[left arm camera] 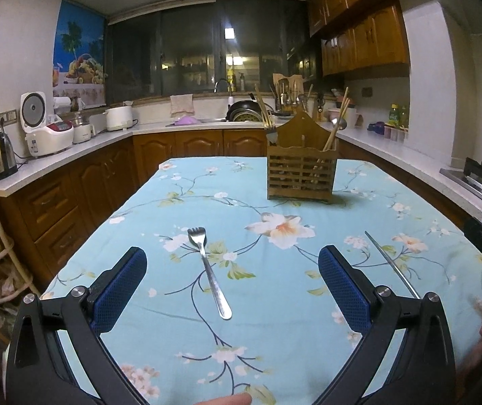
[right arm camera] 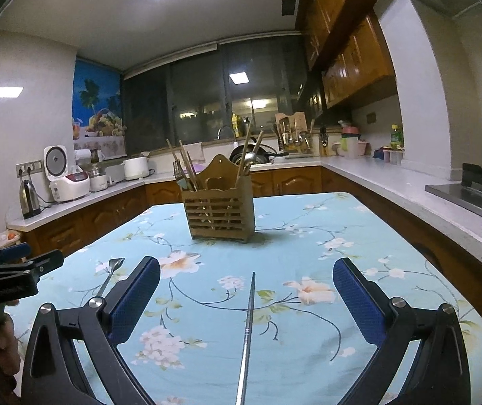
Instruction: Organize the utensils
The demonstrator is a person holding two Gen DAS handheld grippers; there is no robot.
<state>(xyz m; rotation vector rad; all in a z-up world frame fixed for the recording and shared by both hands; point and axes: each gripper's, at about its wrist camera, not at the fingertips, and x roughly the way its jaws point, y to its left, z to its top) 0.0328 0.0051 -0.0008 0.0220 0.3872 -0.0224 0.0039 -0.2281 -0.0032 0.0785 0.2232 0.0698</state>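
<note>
- The left gripper hangs released, the fork lying between its fingers on the surface.
- The wooden holder stands ahead.
- The right gripper, also spread, frames a metal chopstick.
- Pickup looks next: each must lower and close.

Steel fork flat on tablecloth, metal chopstick beside, wooden holder upright beyond
</note>
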